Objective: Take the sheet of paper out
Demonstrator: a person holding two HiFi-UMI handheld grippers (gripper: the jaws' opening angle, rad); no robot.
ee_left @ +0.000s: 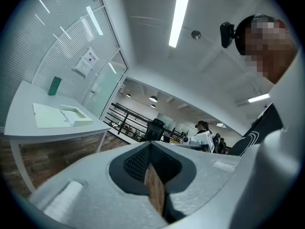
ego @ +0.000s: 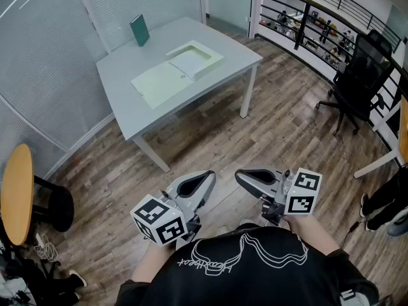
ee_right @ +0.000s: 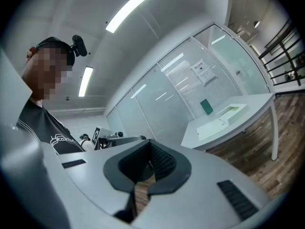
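A pale green file box lies open on the grey table across the room, its lid folded flat to the left. A white sheet of paper rests in the tray. The box also shows small in the left gripper view and the right gripper view. Both grippers are held close to my chest, far from the table. My left gripper is shut and empty. My right gripper has its jaws together with nothing between them.
A green book stands upright at the table's far end by the glass wall. A black office chair sits at the right near a railing. A round wooden table is at the left. Wooden floor lies between me and the grey table.
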